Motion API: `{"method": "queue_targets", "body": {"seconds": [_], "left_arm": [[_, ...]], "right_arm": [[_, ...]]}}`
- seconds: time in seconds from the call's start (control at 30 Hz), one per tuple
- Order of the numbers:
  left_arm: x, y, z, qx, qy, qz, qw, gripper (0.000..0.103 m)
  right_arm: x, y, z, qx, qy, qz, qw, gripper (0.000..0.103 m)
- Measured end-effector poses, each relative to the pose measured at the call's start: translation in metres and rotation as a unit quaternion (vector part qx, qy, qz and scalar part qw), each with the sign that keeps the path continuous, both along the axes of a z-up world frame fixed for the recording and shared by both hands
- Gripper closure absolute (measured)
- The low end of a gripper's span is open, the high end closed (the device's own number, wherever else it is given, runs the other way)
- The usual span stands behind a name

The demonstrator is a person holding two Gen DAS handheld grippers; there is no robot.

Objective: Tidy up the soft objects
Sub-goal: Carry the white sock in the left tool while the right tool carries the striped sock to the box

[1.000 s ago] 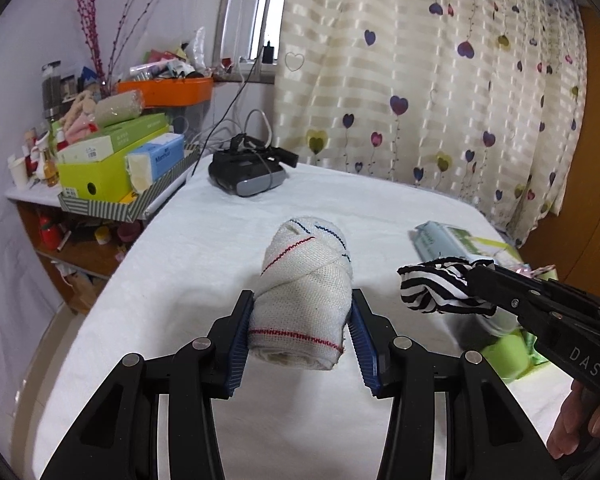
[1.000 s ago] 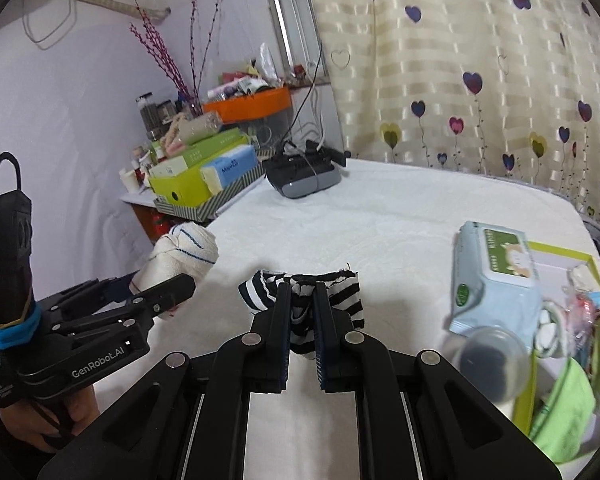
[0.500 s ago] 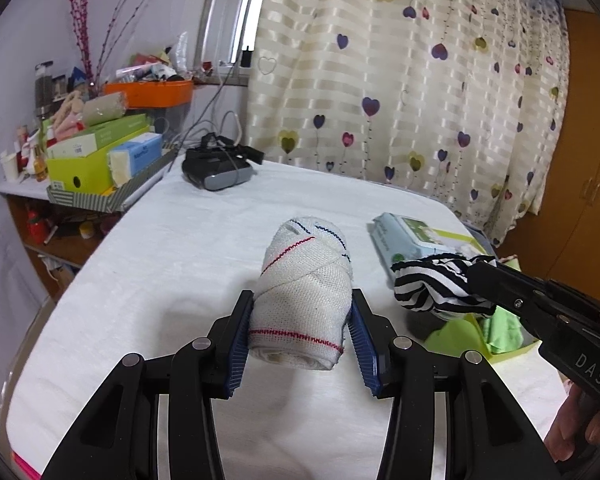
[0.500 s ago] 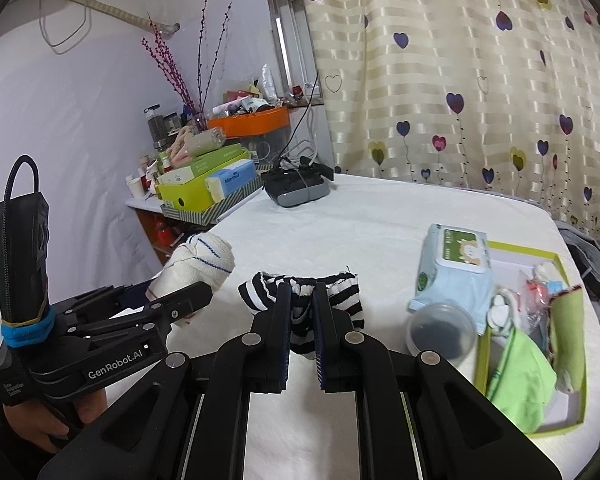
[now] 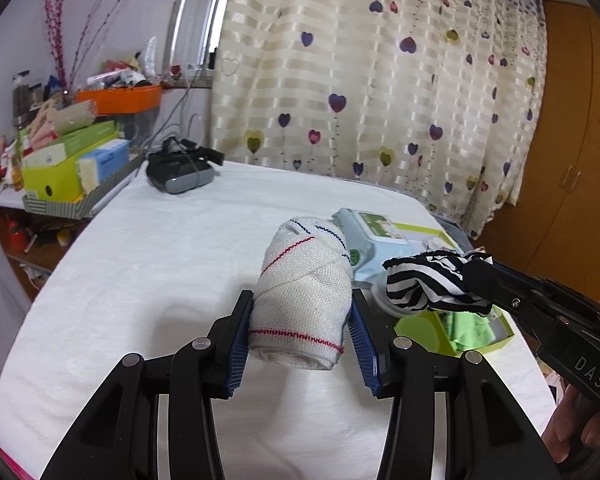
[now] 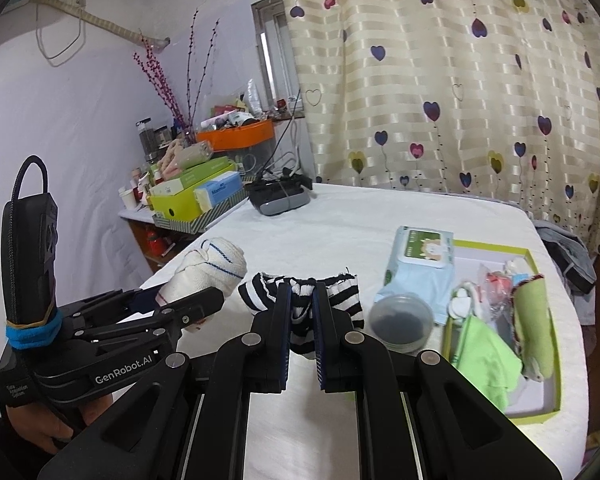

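Clamping a rolled white bandage [image 5: 302, 304] between the blue pads, my left claw [image 5: 300, 332] holds it off the white-covered table [image 5: 160, 280], the roll's far end pointing away from me. My right claw [image 6: 302, 320] is squeezed together on a black-and-white striped cloth [image 6: 340, 292], which bunches out on both sides of the fingers. The two claws hang side by side above the table, the left one just to the left of the right.

Just beyond the right claw and to its right stands a small round container with a dark lid [image 6: 400, 320], touching a pale blue pack of wipes [image 6: 416, 264]. Further right lies a shallow tray with a lime-green rim [image 6: 548, 280]; inside it are a bright green cloth [image 6: 484, 356], a rolled green towel [image 6: 534, 328] and some smaller white and red pieces that I cannot tell apart.

Far ahead of the left claw, at the table's back edge, sits a black and grey headset [image 5: 180, 172]. Beyond hangs a cream curtain with hearts [image 5: 380, 80].
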State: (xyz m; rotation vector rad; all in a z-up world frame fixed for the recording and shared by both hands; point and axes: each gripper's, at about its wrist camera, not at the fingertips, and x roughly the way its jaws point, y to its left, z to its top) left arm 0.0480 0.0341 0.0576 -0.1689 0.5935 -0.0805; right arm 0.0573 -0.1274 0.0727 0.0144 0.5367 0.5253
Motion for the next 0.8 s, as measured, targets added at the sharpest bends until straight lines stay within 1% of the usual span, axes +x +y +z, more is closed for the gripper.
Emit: {"method": "queue_targets", "body": {"seconds": [0.57, 0.8], "left_arm": [[0.019, -0.069, 0.003, -0.001, 0.003, -0.069, 0.9976, 0.058], [0.028, -0.101, -0.003, 0.000, 0.015, -0.100, 0.9949, 0.058]], "right_arm": [[0.003, -0.075, -0.001, 0.009, 0.004, -0.069, 0.998, 0.093], [0.006, -0.105, -0.007, 0.015, 0.011, -0.093, 0.995, 0.092]]}}
